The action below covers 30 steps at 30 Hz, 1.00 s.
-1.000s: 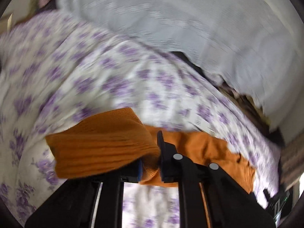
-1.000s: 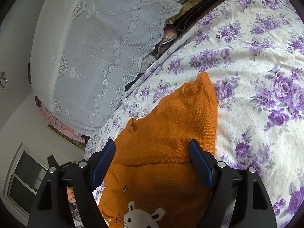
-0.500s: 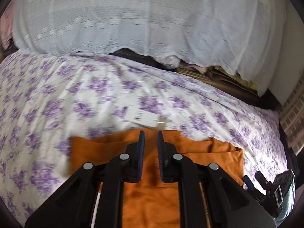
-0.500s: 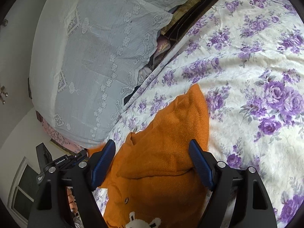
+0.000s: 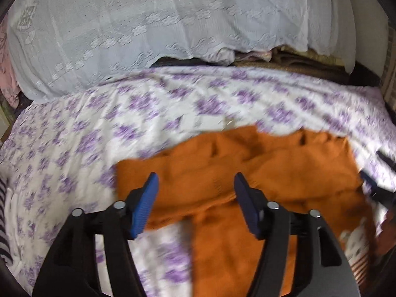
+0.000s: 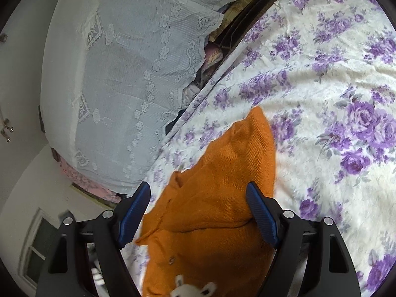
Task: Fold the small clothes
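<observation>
An orange knitted cardigan (image 5: 247, 173) is lying on a bed covered by a white bedspread with purple flowers (image 5: 74, 148), and everything here is placed relative to that cardigan. The left gripper (image 5: 195, 193) is hovering just above its folded sleeve; its jaws are opening, and the blue pads (image 5: 143, 200) are standing clear of the knit on either side, pressing on nothing. The sleeve is lying across the cardigan's upper body, with the body running down toward the camera (this view is motion-blurred, so the finer folds cannot be made out).

In the right wrist view the right gripper (image 6: 198, 212) is held over the cardigan (image 6: 222, 185) with its jaws spread wide, 1 pad (image 6: 262, 217) on each side of the folded fabric and neither one pinching it. A white rabbit motif (image 6: 193, 288) is showing on the cardigan's front, nearest the camera, and a small button (image 6: 170, 261) is sitting just above it. 1 corner of the garment is pointing away from the gripper across the bedspread (image 6: 334, 86).

Beyond the cardigan, at the far edge of the bed, a white lace cover (image 5: 148, 24) is draped over a bulky pile. A small white tag (image 5: 208, 122) is lying on the bedspread just past the cardigan's collar edge.
</observation>
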Tool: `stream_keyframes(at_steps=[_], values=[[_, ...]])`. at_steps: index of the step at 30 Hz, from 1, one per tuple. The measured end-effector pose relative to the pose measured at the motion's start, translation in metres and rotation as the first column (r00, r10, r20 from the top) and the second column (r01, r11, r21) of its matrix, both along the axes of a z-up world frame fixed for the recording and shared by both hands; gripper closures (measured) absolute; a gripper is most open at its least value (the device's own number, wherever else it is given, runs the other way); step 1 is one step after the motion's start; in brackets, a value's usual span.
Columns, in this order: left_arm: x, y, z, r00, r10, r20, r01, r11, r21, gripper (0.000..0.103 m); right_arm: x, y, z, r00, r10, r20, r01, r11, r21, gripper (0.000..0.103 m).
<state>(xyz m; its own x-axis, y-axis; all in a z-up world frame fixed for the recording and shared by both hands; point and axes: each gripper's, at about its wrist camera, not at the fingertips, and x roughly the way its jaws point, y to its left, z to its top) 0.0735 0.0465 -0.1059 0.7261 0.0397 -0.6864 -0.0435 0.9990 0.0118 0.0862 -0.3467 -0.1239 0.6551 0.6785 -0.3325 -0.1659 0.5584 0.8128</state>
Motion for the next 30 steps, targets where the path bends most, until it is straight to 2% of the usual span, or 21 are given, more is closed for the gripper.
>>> stream_keyframes(at_steps=[3,5,7,9,14,18,25,26,27,28,30], values=[[-0.011,0.039,-0.007,0.997,0.071,-0.002,-0.071,0.997,-0.033,0.021,0.002,0.022,0.011,0.988,0.152,-0.025,-0.149,0.985,0.086,0.023],[-0.014,0.070,-0.014,0.993,0.113,-0.016,-0.114,0.986,-0.120,0.020,0.003,0.045,0.017,0.976,0.215,-0.037,-0.212,0.975,0.062,0.026],[-0.017,0.095,-0.024,0.991,0.127,-0.039,-0.132,0.964,-0.230,0.020,0.011,0.080,0.015,0.954,0.282,-0.106,-0.280,0.959,0.031,0.033],[-0.017,0.105,-0.034,0.991,0.121,-0.062,-0.134,0.948,-0.290,0.020,0.025,0.108,0.008,0.934,0.316,-0.165,-0.317,0.948,0.016,0.043],[-0.013,0.101,-0.050,0.989,0.114,-0.098,-0.137,0.954,-0.266,0.020,0.062,0.169,-0.012,0.914,0.307,-0.266,-0.340,0.936,-0.090,0.055],[-0.007,0.099,-0.054,0.988,0.120,-0.101,-0.143,0.952,-0.271,0.013,0.078,0.201,-0.024,0.902,0.287,-0.324,-0.363,0.909,-0.206,0.057],[-0.002,0.099,-0.060,0.985,0.130,-0.117,-0.158,0.949,-0.274,0.009,0.092,0.238,-0.033,0.900,0.265,-0.345,-0.380,0.865,-0.328,0.061],[-0.002,0.098,-0.060,0.985,0.129,-0.117,-0.156,0.951,-0.266,0.008,0.092,0.240,-0.033,0.904,0.265,-0.337,-0.378,0.864,-0.333,0.070],[-0.001,0.097,-0.060,0.985,0.127,-0.117,-0.154,0.953,-0.259,0.008,0.092,0.241,-0.031,0.906,0.269,-0.327,-0.377,0.864,-0.333,0.085],[-0.002,0.097,-0.060,0.985,0.127,-0.117,-0.154,0.954,-0.257,0.008,0.091,0.242,-0.030,0.912,0.267,-0.311,-0.368,0.867,-0.335,0.093],[-0.002,0.097,-0.059,0.985,0.127,-0.116,-0.154,0.954,-0.258,0.008,0.089,0.239,-0.024,0.925,0.261,-0.275,-0.346,0.878,-0.331,0.096]])
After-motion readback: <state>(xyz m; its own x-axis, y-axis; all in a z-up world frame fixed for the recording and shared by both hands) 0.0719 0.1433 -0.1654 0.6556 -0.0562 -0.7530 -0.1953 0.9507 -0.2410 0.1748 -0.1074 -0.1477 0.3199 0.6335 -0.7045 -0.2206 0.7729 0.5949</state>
